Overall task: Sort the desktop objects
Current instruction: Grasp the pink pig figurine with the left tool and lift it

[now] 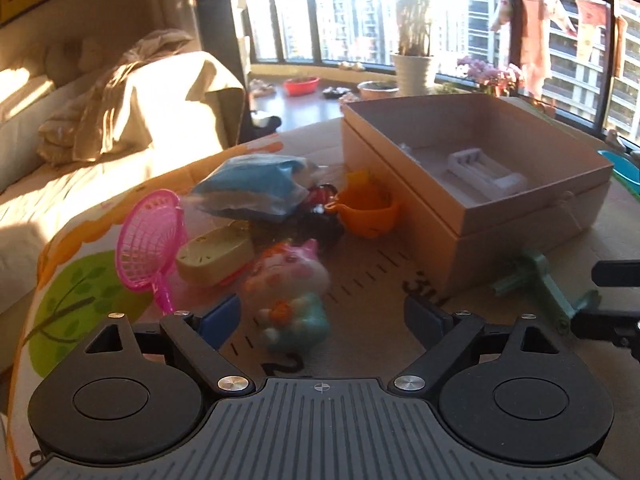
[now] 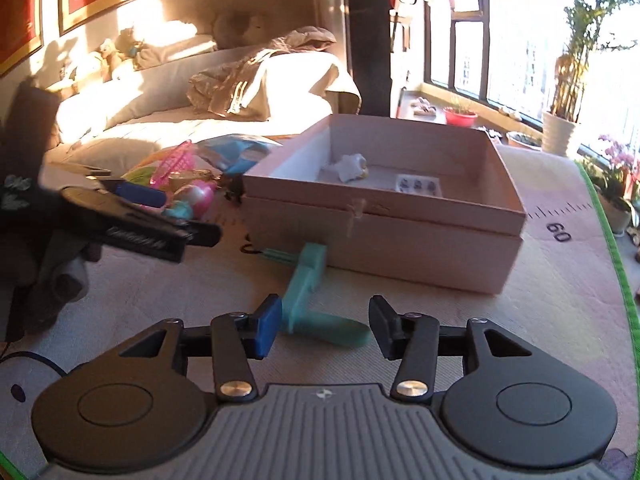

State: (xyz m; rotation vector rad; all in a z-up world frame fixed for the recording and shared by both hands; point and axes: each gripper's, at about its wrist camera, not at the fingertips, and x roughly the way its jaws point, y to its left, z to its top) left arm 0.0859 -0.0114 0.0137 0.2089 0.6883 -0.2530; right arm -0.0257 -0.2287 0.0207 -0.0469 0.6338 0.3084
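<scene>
Your right gripper [image 2: 322,330] has its jaws partly apart around the green plastic crank-shaped toy [image 2: 308,300] lying on the mat before the open cardboard box [image 2: 384,216], not pinching it, so squeeze its middle gently, while your left gripper [image 1: 322,320] waits wide over the pink pig toy [image 1: 290,292].

Printed play mat [image 2: 560,280] with ruler marks covers the support surface. Directly on it: open cardboard box [image 1: 400,168], teal plastic toy [image 2: 308,280] before the box, pig figurine [image 1: 288,280], pink net scoop [image 1: 150,240], orange cup [image 1: 370,210], beige toy [image 1: 216,256].
</scene>
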